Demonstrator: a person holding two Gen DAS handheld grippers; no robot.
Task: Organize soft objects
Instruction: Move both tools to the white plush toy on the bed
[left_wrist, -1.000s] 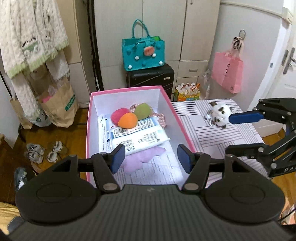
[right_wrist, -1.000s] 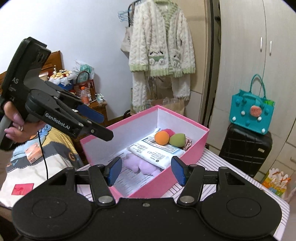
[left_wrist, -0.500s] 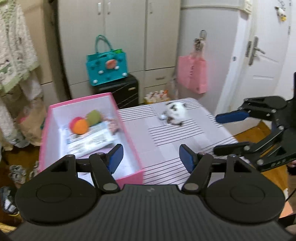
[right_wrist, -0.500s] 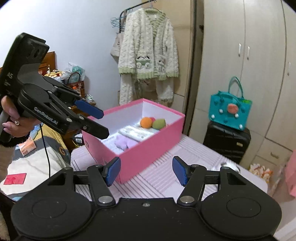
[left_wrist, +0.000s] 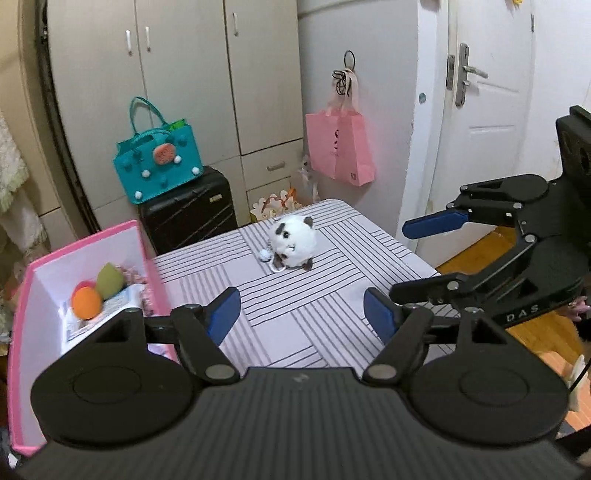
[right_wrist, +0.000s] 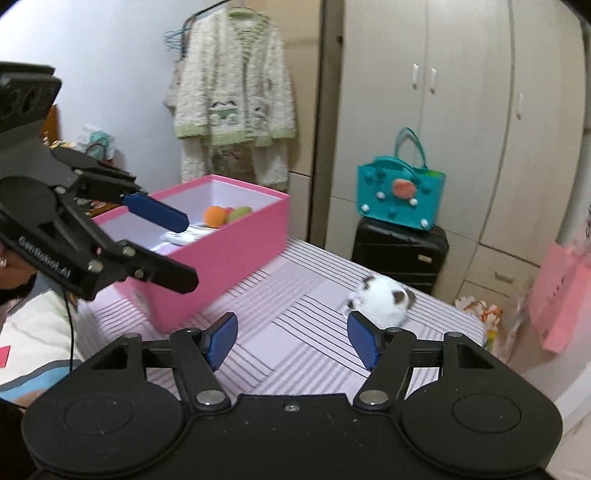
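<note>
Both tools, left tool and right tool, are held apart, empty; round white-and-black plush toy is seen mid-frame on striped bench.

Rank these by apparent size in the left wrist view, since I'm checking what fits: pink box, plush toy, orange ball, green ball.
1. pink box, largest by far.
2. plush toy.
3. orange ball and green ball: they look about alike, so I won't rank them.

A round white plush toy with dark patches sits mid-tabletop on pale lilac cloth with dark stripes; the pink cardboard box, white inside — left edge — holds orange and green sponges.
</note>
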